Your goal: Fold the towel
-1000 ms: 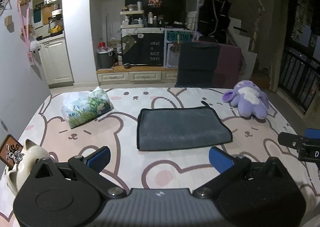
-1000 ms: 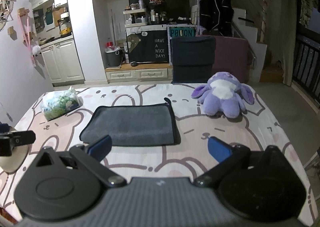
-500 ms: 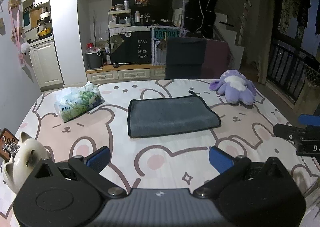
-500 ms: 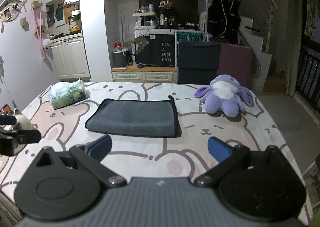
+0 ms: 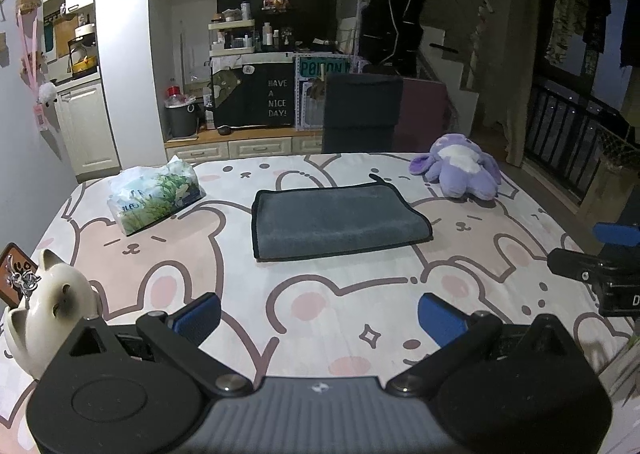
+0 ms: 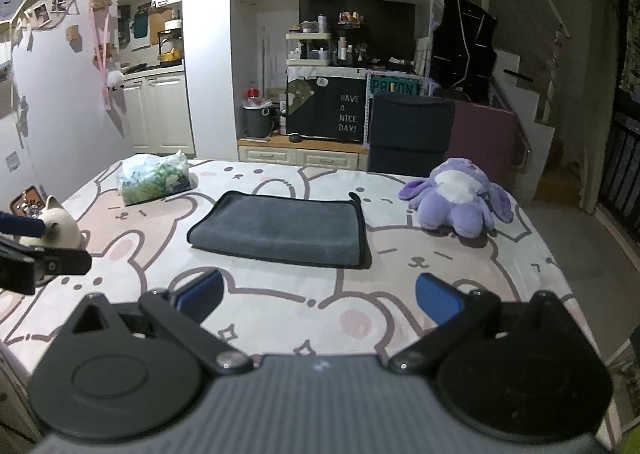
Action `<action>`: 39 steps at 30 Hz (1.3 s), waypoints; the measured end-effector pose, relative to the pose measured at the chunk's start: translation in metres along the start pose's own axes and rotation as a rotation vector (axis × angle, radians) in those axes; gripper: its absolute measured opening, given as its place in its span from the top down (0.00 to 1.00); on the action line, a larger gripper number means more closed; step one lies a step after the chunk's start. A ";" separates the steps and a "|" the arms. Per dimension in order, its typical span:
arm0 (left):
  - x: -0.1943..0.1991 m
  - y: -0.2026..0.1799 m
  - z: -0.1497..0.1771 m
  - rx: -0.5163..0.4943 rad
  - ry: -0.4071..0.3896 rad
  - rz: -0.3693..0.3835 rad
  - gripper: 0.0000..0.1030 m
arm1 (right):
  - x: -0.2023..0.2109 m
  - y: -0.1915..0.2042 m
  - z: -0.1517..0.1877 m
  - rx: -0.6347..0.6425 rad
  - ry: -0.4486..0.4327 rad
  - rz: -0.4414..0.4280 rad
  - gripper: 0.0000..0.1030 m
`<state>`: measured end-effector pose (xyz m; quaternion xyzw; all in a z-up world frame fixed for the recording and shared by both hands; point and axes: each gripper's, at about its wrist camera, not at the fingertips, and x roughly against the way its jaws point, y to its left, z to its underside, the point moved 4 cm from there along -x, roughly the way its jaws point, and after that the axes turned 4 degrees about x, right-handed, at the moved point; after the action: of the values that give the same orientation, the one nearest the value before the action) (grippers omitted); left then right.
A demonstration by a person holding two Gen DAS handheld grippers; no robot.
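Note:
A dark grey towel (image 5: 336, 220) lies folded flat in the middle of the table, on a bear-print cloth (image 5: 320, 294). It also shows in the right wrist view (image 6: 280, 228). My left gripper (image 5: 320, 316) is open and empty, held back from the towel near the table's front. My right gripper (image 6: 318, 296) is open and empty too, also short of the towel. The right gripper shows at the right edge of the left wrist view (image 5: 600, 254), and the left gripper at the left edge of the right wrist view (image 6: 36, 250).
A tissue pack (image 5: 154, 194) lies at the back left. A purple plush toy (image 5: 460, 172) sits at the back right. A white cat figurine (image 5: 48, 302) stands at the front left. A dark chair (image 5: 362, 114) stands behind the table.
Both grippers have drawn back and risen away from the towel, which now looks smaller and farther. The towel has not moved.

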<state>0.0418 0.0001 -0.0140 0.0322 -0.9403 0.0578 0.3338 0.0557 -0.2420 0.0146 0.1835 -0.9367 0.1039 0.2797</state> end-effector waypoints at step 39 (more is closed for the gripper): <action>0.006 -0.001 0.023 -0.011 0.039 0.063 0.00 | 0.014 0.000 0.025 0.008 0.027 -0.055 0.00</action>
<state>0.0231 -0.0044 -0.0276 -0.0006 -0.9344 0.0638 0.3504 0.0326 -0.2537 0.0019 0.2091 -0.9269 0.1024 0.2944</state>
